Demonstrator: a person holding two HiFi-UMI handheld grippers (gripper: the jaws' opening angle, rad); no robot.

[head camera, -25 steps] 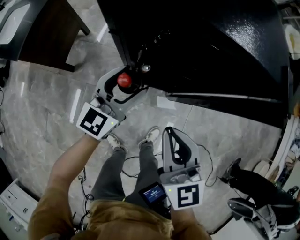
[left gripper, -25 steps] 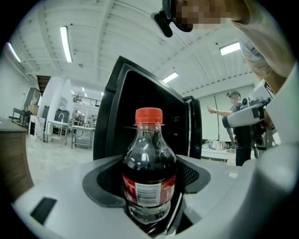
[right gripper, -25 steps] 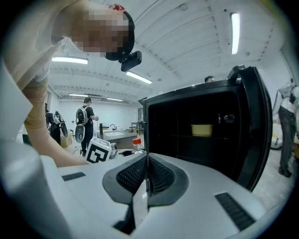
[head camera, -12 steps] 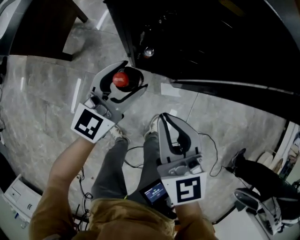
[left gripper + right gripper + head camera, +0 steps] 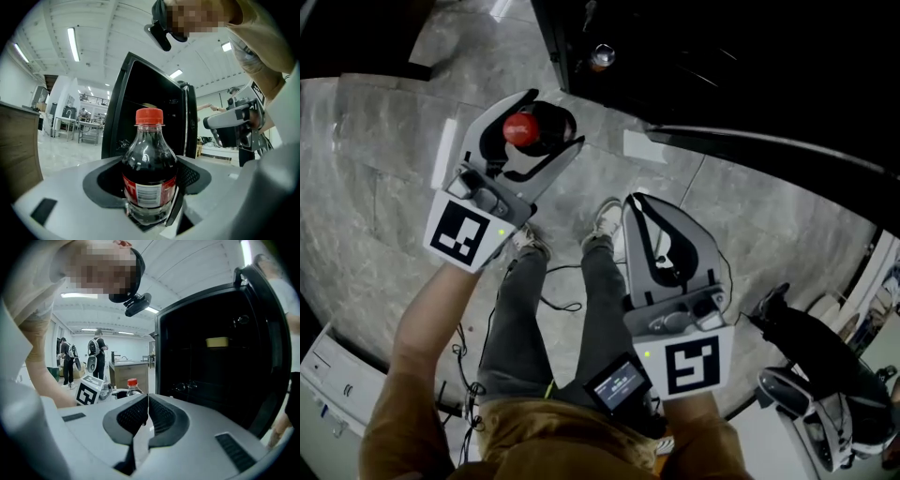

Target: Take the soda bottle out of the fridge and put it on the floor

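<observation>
A dark soda bottle (image 5: 150,173) with a red cap (image 5: 520,128) and a red label stands upright between the jaws of my left gripper (image 5: 534,131), which is shut on its body. It hangs above the grey floor (image 5: 384,187), just in front of the open black fridge (image 5: 741,66). The bottle's cap (image 5: 132,382) also shows in the right gripper view, left of centre. My right gripper (image 5: 661,234) is shut with nothing in it, its jaws pressed together, held near the person's feet.
The fridge door (image 5: 769,155) stands open to the right, above the floor. The fridge interior (image 5: 211,371) is dark, with a shelf and a yellowish item (image 5: 216,341). People stand at the far left (image 5: 96,357). A wooden cabinet (image 5: 16,145) is on the left.
My left gripper has drawn the bottle out and away from the fridge, toward the left and nearer me. The right gripper has stayed shut and shifted only slightly.
</observation>
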